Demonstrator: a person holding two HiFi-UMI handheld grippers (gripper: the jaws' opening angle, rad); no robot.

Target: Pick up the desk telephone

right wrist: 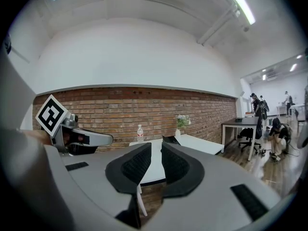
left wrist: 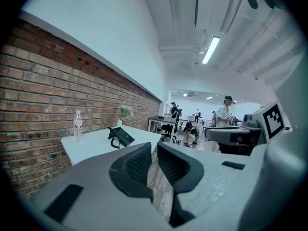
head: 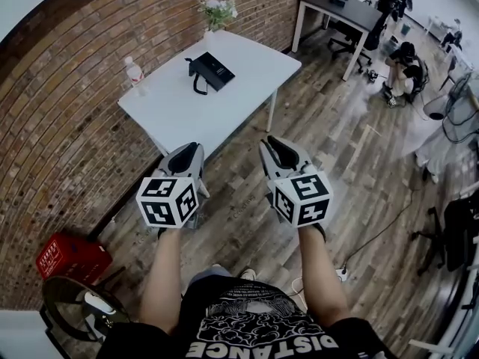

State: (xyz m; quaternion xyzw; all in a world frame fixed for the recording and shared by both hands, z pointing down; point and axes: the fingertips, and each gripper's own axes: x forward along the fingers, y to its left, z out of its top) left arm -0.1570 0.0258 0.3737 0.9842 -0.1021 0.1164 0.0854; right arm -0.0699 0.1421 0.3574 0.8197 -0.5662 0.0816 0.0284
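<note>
The black desk telephone (head: 212, 71) lies on a white table (head: 187, 111) by the brick wall, its handset and cord on its left side. It also shows far off in the left gripper view as the telephone (left wrist: 120, 136), and its top edge peeks over the jaws in the right gripper view as the telephone (right wrist: 171, 140). Both grippers hang side by side over the wooden floor, well short of the table's near edge. My left gripper (head: 191, 149) is shut with nothing in it. My right gripper (head: 275, 142) stands a narrow crack open, its jaws empty.
A water bottle (head: 135, 72) stands at the table's left edge and a vase of flowers (head: 217, 12) at its far end. A red crate (head: 71, 259) sits by the wall at lower left. A dark desk (head: 348, 10), chairs and a crouching person (head: 404, 62) are at upper right.
</note>
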